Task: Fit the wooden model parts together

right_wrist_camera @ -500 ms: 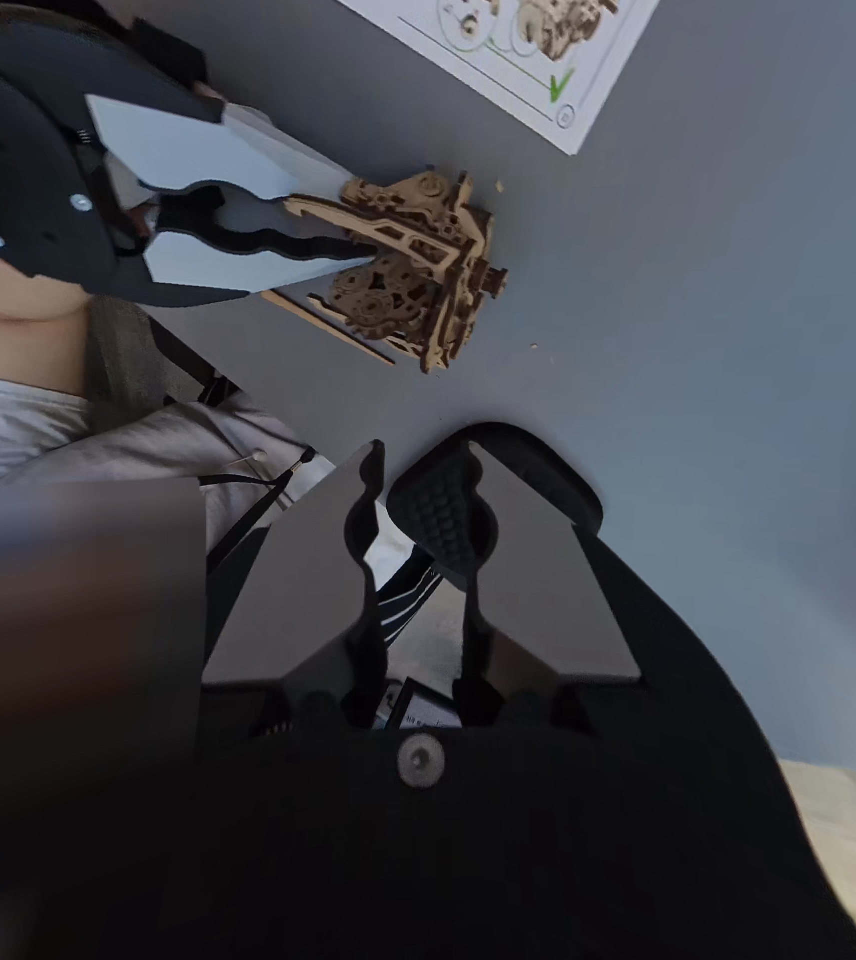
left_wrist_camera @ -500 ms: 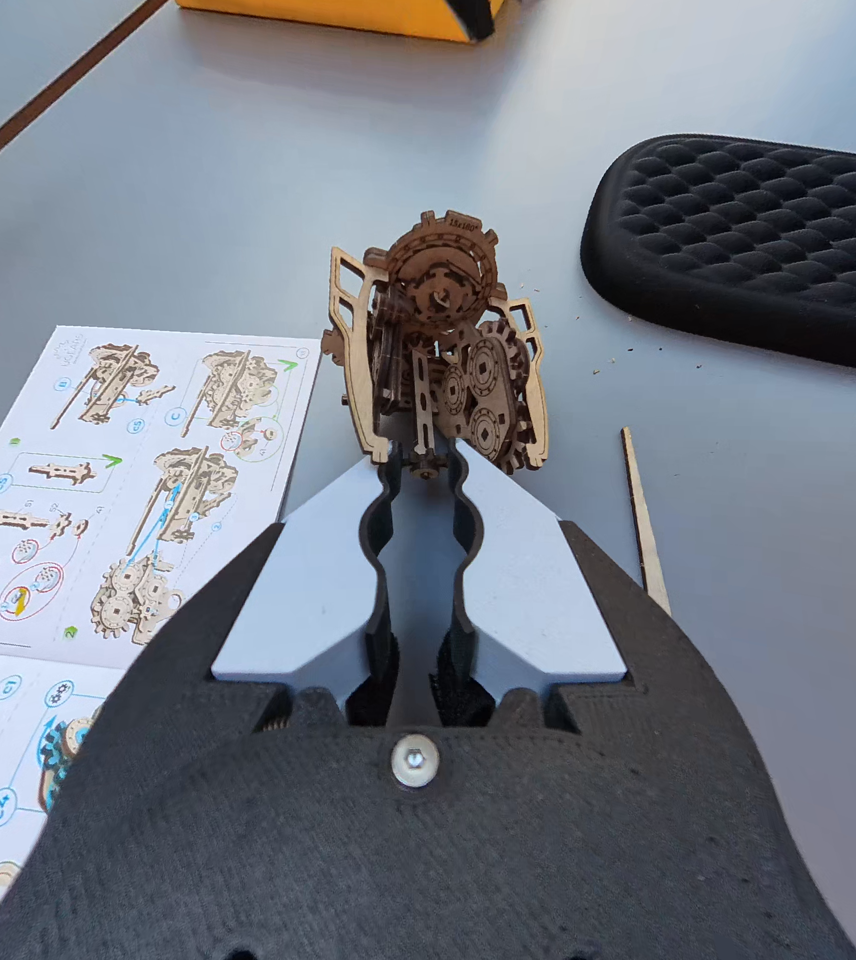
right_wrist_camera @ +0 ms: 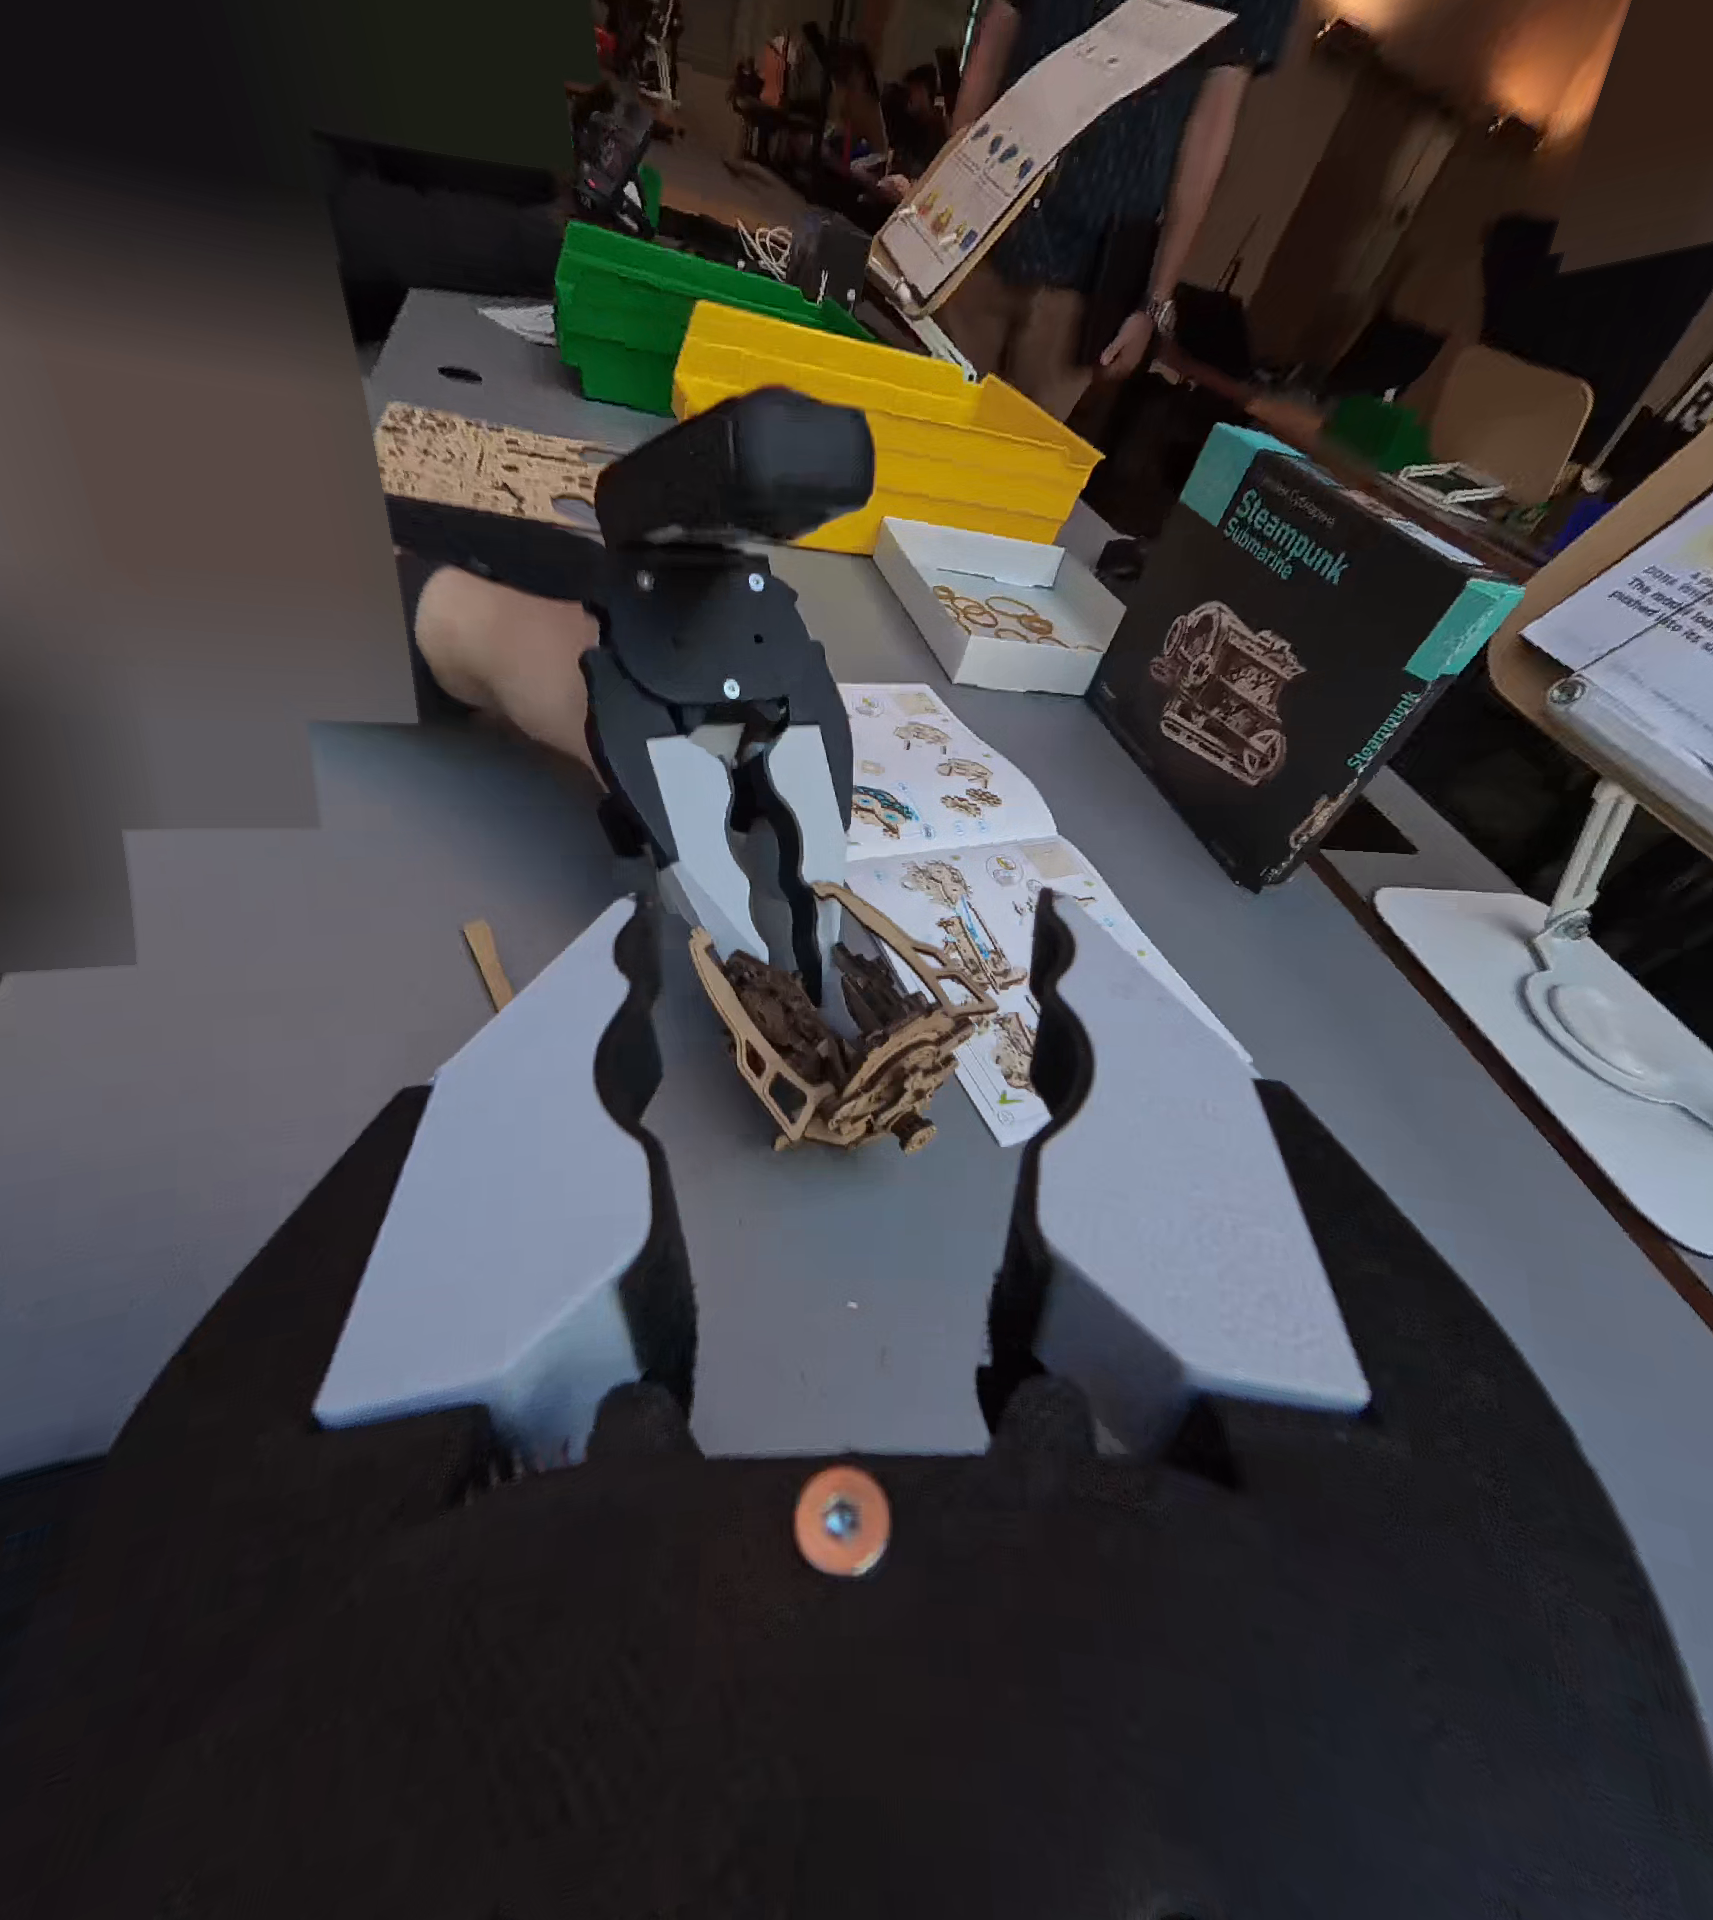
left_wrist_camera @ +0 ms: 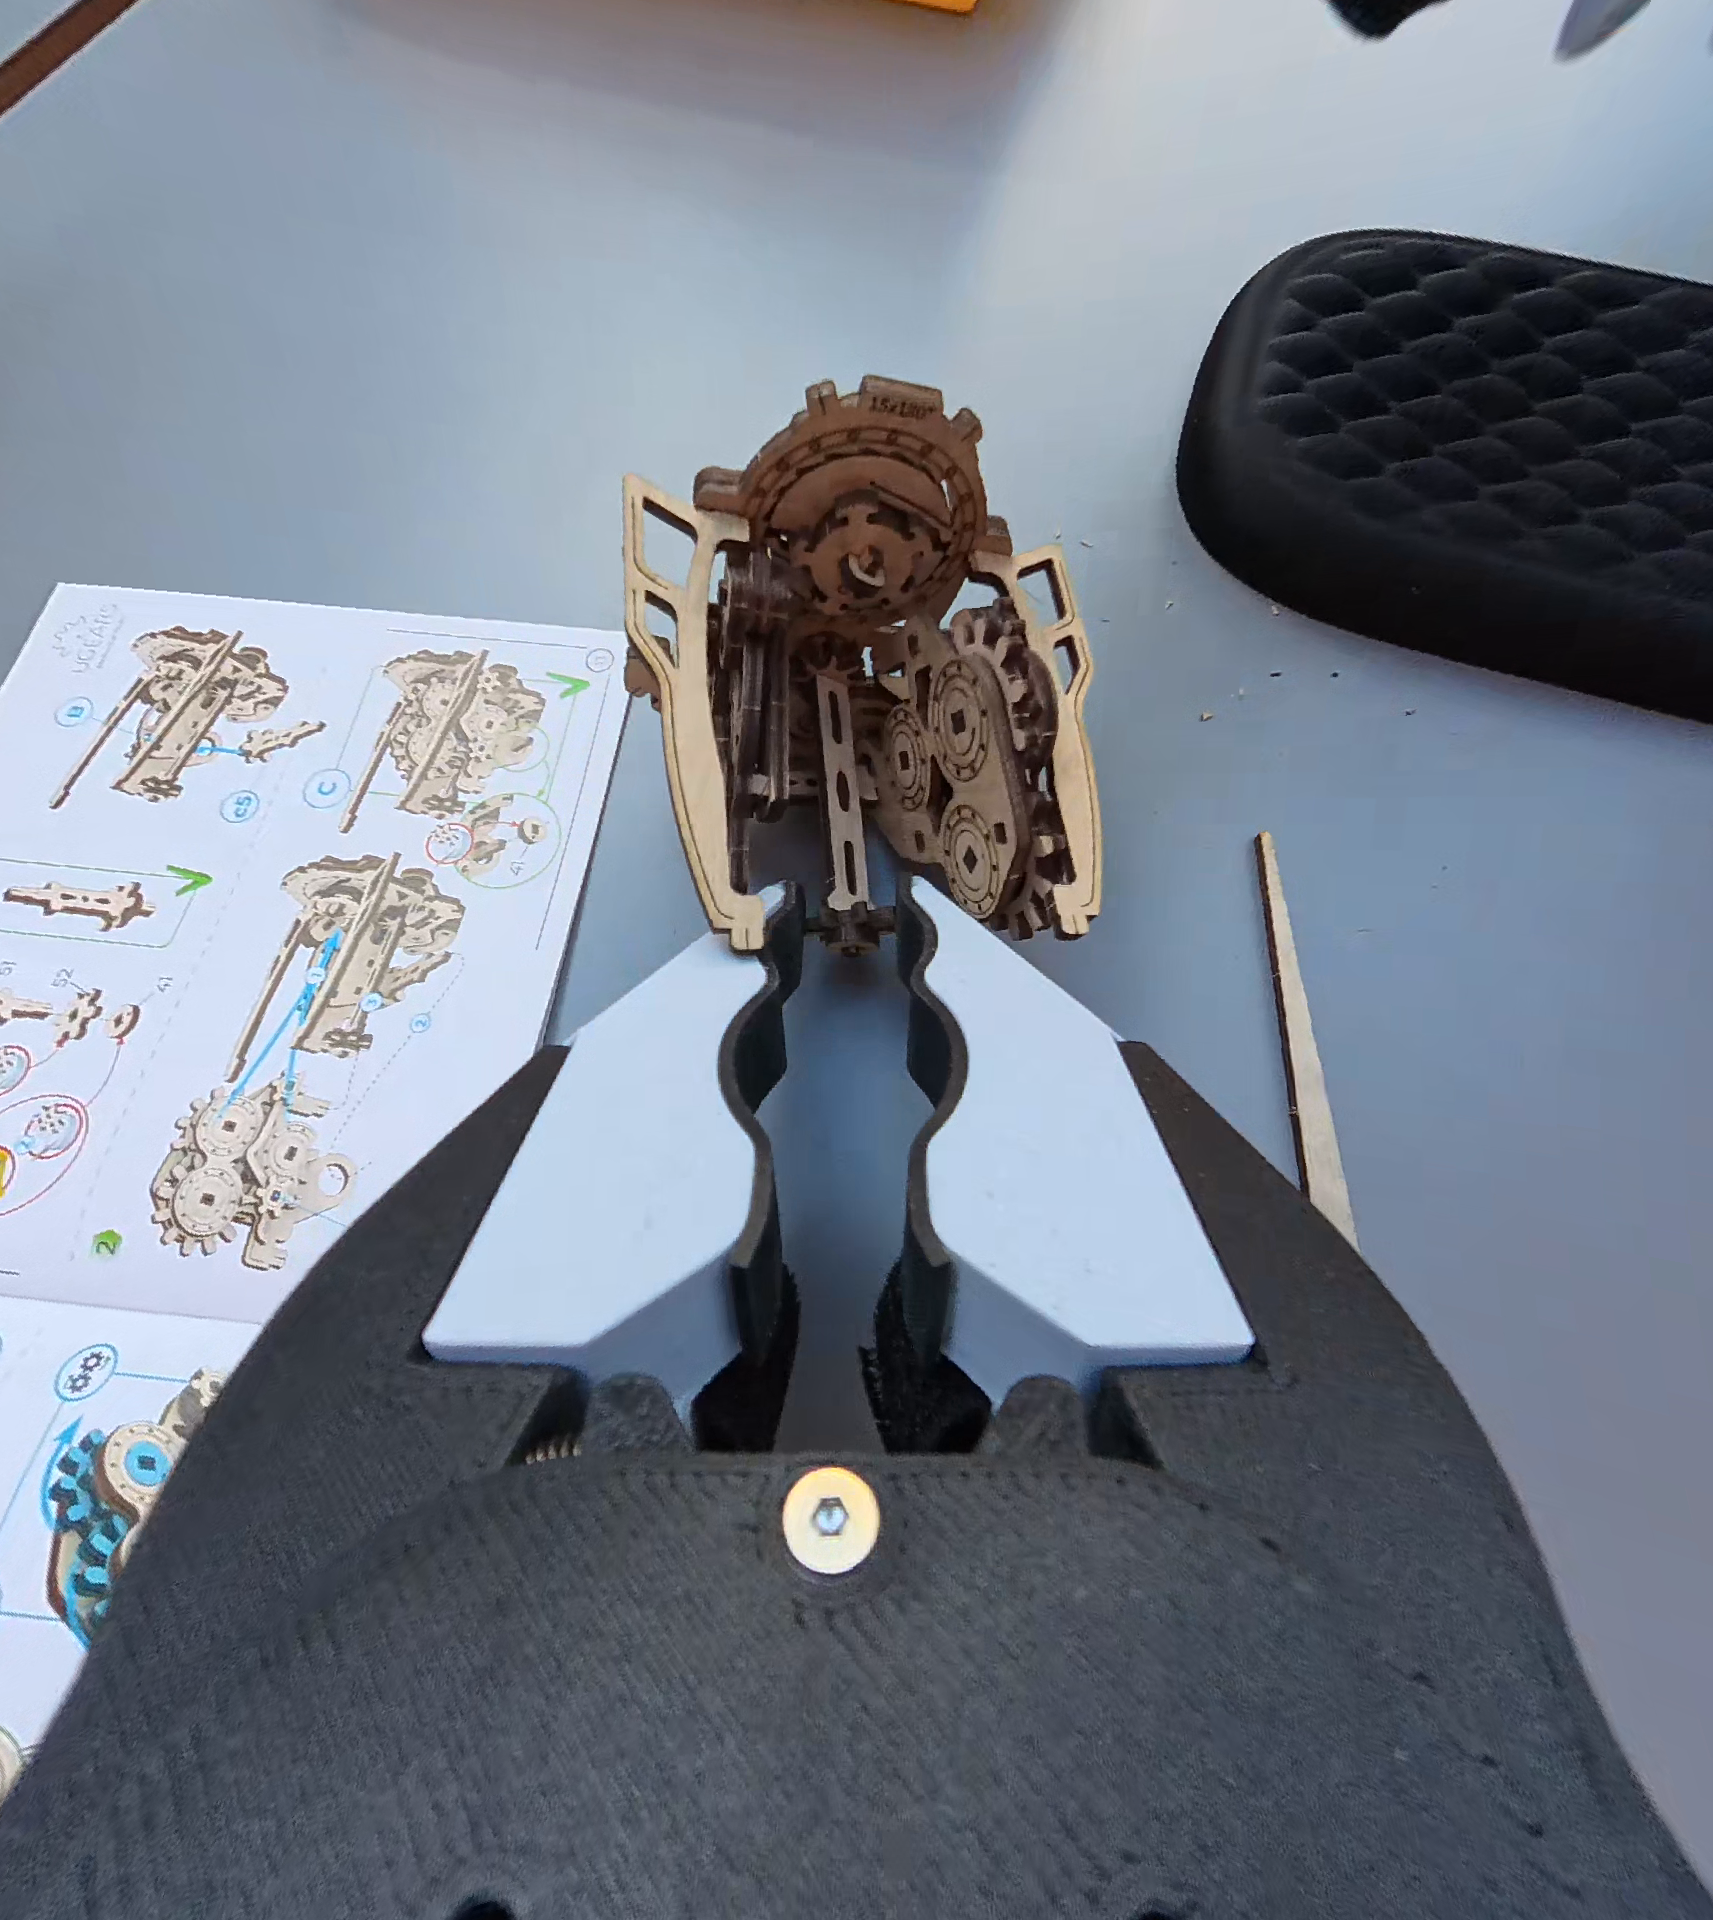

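Leftmost lies the instruction sheet (left_wrist_camera: 239, 914), then the left gripper (left_wrist_camera: 844, 906) pinched on the near end of the wooden model (left_wrist_camera: 862, 665) standing on the grey table (left_wrist_camera: 312, 364), while the right gripper (right_wrist_camera: 836, 935), jaws wide and empty, faces its far end.

The left wrist view is evenly and brightly lit and sharp, apart from motion streaks at its top right corner. The right wrist view is dimmer, with warm glows in a blurred background and straight lines bent at the edges.
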### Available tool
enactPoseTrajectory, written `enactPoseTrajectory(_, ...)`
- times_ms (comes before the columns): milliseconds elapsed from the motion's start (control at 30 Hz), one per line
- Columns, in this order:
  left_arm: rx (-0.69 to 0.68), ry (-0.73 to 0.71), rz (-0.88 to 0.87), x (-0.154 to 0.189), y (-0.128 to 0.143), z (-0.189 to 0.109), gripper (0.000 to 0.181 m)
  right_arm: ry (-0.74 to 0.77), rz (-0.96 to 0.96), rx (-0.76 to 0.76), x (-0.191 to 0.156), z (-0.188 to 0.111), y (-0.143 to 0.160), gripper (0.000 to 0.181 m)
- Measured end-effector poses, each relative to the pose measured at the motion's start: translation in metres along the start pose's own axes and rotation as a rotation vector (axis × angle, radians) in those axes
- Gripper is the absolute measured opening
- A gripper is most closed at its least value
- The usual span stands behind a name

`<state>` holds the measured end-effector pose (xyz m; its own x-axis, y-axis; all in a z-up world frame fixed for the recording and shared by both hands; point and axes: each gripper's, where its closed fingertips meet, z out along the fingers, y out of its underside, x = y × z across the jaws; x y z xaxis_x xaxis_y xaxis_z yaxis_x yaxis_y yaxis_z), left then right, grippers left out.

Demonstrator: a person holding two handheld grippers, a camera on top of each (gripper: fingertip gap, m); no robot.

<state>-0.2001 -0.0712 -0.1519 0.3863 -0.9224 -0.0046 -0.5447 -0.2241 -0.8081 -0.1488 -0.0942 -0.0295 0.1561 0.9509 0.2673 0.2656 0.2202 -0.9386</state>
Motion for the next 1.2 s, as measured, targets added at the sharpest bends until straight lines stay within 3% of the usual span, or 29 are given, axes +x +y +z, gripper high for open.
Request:
enactPoseTrajectory(33,0.000,0.002,-0.002,0.000,0.000,0.000,0.016,-0.004,-0.038,-0.026,-0.004,0.002,0.013,0.071)
enactPoseTrajectory(267,-0.030,0.021,0.012,-0.001,0.005,0.001,0.016,-0.197,-0.098,-0.142,0.000,0.019,0.069,0.072)
enactPoseTrajectory(400,-0.036,0.030,0.015,-0.002,0.006,0.001,0.016,-0.266,-0.080,-0.138,0.009,0.035,0.079,0.075)
enactPoseTrajectory(667,-0.040,0.034,0.018,-0.003,0.007,0.001,0.016,-0.424,-0.028,-0.072,0.002,0.046,0.072,0.075)
enactPoseTrajectory(867,-0.057,-0.002,0.050,-0.005,0.010,0.002,0.016,-0.455,-0.006,-0.085,0.003,0.049,0.075,0.058)
enactPoseTrajectory(933,-0.058,-0.011,0.058,-0.005,0.010,0.002,0.016,-0.413,-0.018,-0.070,0.008,0.047,0.067,0.067)
enactPoseTrajectory(1000,-0.057,-0.015,0.062,-0.005,0.010,0.002,0.016,-0.386,-0.105,-0.007,0.007,0.041,0.042,0.061)
enactPoseTrajectory(1067,-0.055,-0.018,0.067,-0.005,0.009,0.002,0.016,-0.448,-0.241,-0.067,-0.009,0.039,0.029,0.034)
enactPoseTrajectory(1200,-0.054,-0.025,0.070,-0.006,0.009,0.002,0.016,-0.596,-0.394,-0.352,-0.030,0.055,0.032,0.032)
